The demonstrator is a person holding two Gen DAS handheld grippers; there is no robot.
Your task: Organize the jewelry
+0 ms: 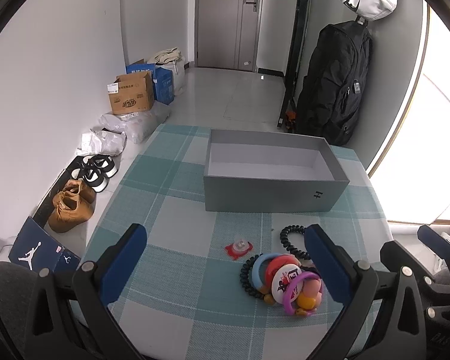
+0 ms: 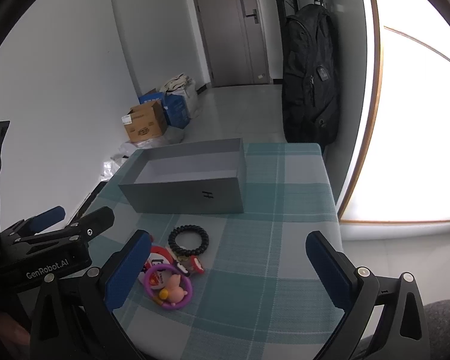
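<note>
Left claw (image 1: 225, 255) spread apart, right claw (image 2: 228, 258) likewise, trinket pile (image 1: 285, 279) before grey box (image 1: 270, 192)

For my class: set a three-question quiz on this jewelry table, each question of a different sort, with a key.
1. True or false: the grey box already holds jewelry.
2. Multiple choice: the black coil ring lies (A) inside the box, (B) on the cloth in front of the box, (C) in a tool.
3. Fill in: both the left tool and the right tool are ____ and hold nothing.

Key: 1 false, what shows of the inside is bare. 2 B. 3 open.
</note>
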